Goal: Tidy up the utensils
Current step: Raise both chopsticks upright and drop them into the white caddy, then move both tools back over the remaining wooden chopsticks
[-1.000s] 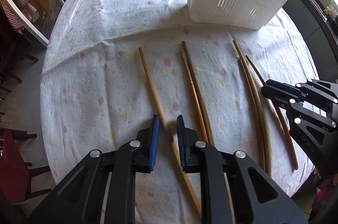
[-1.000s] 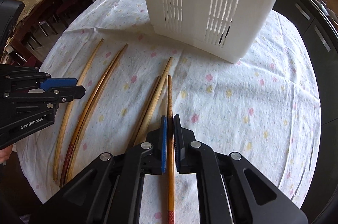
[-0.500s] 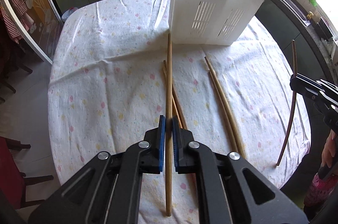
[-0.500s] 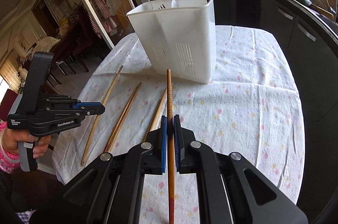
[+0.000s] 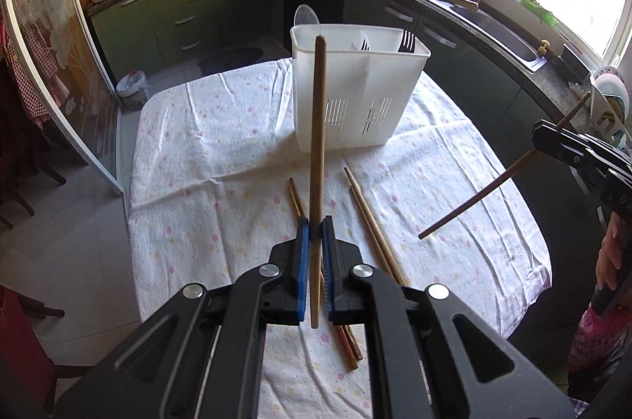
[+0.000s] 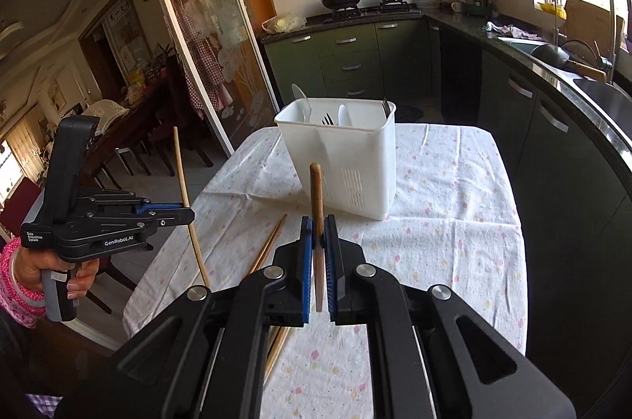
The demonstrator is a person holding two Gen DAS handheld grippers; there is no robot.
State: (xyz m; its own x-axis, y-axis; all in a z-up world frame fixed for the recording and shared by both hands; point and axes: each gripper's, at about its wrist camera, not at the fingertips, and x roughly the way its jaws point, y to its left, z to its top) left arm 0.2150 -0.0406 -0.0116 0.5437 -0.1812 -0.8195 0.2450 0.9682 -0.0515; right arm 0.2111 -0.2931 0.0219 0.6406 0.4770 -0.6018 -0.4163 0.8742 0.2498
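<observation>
Left gripper: closed on a pale chopstick, lifted clear so it can go into the holder.
Right gripper: closed on a darker chopstick, also in the air.
White holder: upright at the far side of the table, spoons and forks inside.
Other chopsticks: flat on the cloth, waiting.

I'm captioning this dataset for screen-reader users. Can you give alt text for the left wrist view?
The left gripper is shut on a light wooden chopstick above a floral tablecloth. Beyond stands a white utensil caddy; loose chopsticks lie below, and the right gripper holds a darker chopstick.
</observation>
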